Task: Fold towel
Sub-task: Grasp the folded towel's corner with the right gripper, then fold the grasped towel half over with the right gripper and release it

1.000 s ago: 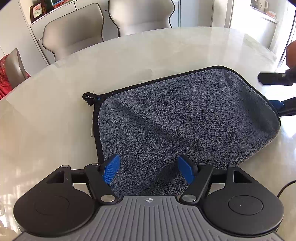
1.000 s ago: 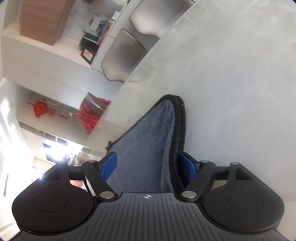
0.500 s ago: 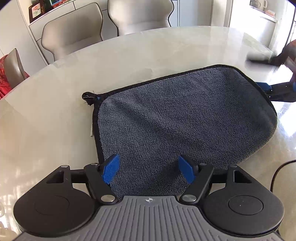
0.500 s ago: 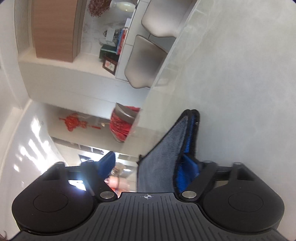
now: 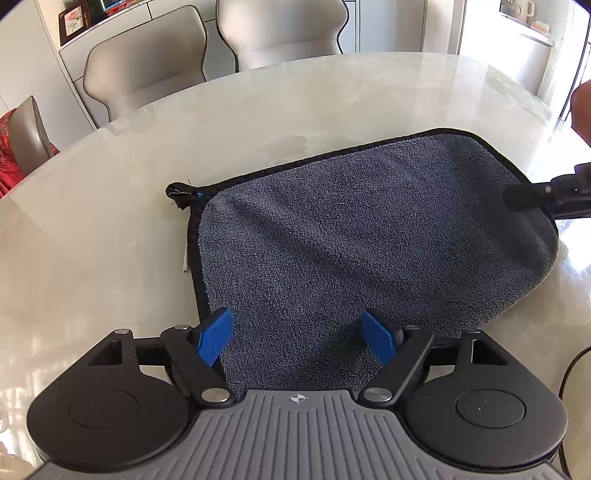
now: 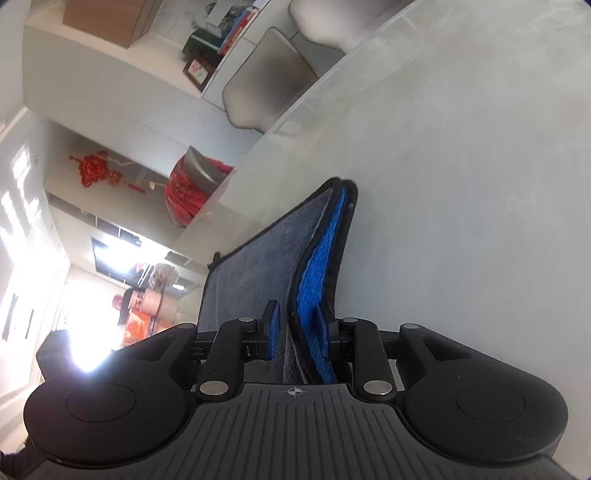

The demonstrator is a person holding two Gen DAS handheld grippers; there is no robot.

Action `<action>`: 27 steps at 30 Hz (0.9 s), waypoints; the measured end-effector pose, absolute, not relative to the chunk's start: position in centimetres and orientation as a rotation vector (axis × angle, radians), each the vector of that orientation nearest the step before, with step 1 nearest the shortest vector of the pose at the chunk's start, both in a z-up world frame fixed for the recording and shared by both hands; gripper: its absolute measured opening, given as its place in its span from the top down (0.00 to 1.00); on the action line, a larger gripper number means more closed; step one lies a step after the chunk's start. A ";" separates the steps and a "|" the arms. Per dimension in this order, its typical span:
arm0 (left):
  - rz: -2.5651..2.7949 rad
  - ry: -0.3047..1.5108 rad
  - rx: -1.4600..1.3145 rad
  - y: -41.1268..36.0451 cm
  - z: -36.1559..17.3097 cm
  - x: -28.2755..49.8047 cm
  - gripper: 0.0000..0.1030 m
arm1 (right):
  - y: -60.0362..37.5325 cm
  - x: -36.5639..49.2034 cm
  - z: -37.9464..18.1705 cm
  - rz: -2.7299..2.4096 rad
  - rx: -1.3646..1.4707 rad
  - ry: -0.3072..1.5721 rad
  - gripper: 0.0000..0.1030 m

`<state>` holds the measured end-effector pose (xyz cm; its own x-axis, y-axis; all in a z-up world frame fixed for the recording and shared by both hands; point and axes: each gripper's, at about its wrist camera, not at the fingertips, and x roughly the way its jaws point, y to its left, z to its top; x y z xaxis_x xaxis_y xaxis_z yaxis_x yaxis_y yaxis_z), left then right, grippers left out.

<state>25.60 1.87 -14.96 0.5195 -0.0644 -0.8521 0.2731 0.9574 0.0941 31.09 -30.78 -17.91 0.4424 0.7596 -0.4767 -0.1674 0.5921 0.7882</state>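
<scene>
Left gripper (image 5: 297, 341), nearest in the left wrist view: jaws wide and opening, blue pads poised over the near edge of the towel (image 5: 369, 240), gripping nothing. Towel: grey pile, black binding, folded double, lying flat on the pale marble worktop (image 5: 110, 221), loop tag at its far left corner. Right gripper (image 6: 297, 328): jaws narrow and closing on the towel's right-hand edge, both layers between the blue pads, right pad against the bright blue inner face, which shows where the layers part. Beyond the worktop: beige chairs (image 5: 147, 70), white cabinets, a framed picture (image 5: 74, 18); red knot ornament (image 6: 96, 171) on a wall in the right wrist view.
</scene>
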 end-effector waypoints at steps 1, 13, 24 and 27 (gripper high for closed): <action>-0.205 1.007 0.228 1.9 -15.0 25.6 0.21 | -30.5 30.9 -17.8 0.640 0.716 0.942 0.78; -0.205 0.999 0.267 2.5 -14.7 25.5 0.21 | -29.5 30.3 -15.6 0.594 0.711 0.910 0.92; -0.210 0.976 0.275 5.7 -13.9 25.1 0.21 | -21.1 31.8 -10.8 0.717 0.559 0.923 0.92; -0.212 0.971 0.263 6.4 -13.8 24.9 0.21 | -17.7 32.0 -10.4 0.756 0.492 0.942 0.92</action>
